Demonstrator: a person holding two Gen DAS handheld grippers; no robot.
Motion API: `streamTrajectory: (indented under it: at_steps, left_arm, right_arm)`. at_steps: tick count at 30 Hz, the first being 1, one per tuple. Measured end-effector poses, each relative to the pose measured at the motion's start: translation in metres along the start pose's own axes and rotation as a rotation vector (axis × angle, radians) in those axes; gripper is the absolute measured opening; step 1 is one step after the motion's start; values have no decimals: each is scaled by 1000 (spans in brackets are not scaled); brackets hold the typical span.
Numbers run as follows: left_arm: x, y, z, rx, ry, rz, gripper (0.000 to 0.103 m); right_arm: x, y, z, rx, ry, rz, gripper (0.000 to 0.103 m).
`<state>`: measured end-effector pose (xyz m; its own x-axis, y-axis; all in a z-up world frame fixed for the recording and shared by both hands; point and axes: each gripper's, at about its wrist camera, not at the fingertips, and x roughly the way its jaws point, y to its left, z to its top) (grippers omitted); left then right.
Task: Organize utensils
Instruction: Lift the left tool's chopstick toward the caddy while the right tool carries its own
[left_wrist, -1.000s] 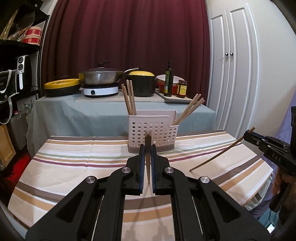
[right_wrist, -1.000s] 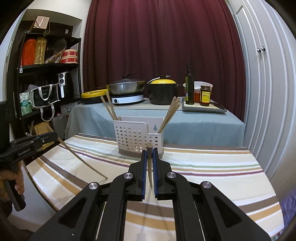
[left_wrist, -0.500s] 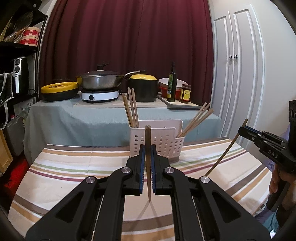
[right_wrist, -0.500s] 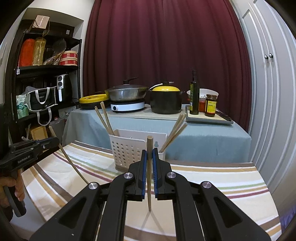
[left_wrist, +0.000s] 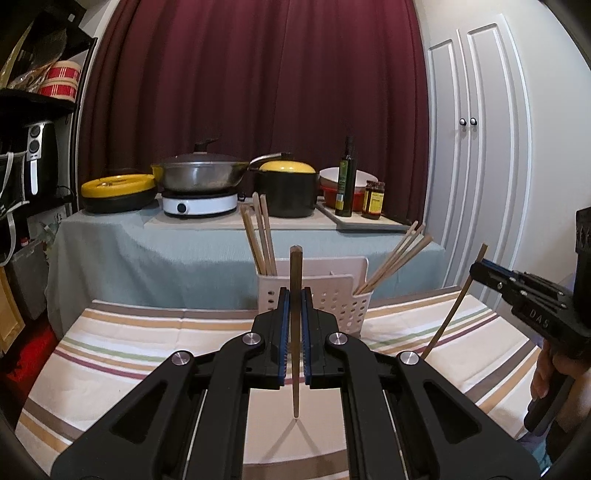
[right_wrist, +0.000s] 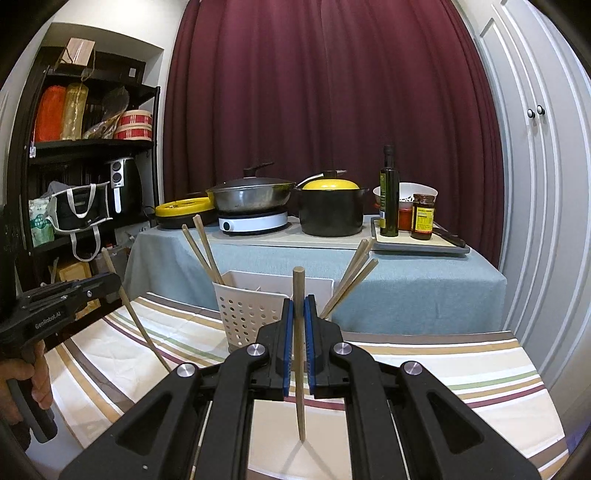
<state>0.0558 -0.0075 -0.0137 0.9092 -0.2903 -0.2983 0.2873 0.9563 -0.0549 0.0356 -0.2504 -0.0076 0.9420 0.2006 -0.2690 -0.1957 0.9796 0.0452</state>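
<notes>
- The left gripper (left_wrist: 294, 295) has its fingers pressed on a wooden chopstick (left_wrist: 295, 325), which stands nearly upright between the blue pads, thick end up and thin tip pointing down above the table (left_wrist: 122, 354).
- The right gripper (right_wrist: 300, 302) pinches a second chopstick (right_wrist: 300, 354) in the same way, also nearly upright, with its tip just above the striped cloth (right_wrist: 461, 365).
- In the left wrist view the right gripper shows at the right edge, held by a hand (left_wrist: 550, 373), with its chopstick slanting down toward the table.
- Just beyond both grippers stands a white perforated utensil holder (left_wrist: 325, 295) on the table.
- More chopsticks already lean in the holder: one group (left_wrist: 260, 240) at its left end, another group (left_wrist: 395, 258) at its right end.
- Behind it is a second table with a grey-blue cover (left_wrist: 155, 251), carrying a wok (left_wrist: 201, 177), a black pot with a yellow lid (left_wrist: 288, 192) and a dark bottle (left_wrist: 347, 184).
</notes>
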Motion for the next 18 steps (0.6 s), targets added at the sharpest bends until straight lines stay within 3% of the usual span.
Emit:
streamTrajectory:
  at_steps: [10, 18]
  left_arm:
    - [-3, -6, 49, 14, -106, -34, 7]
    - [8, -10, 100, 55, -225, -26, 7]
  right_arm:
    - [1, -2, 35, 9, -78, 46, 7]
    - [12, -3, 84, -14, -202, 56, 7]
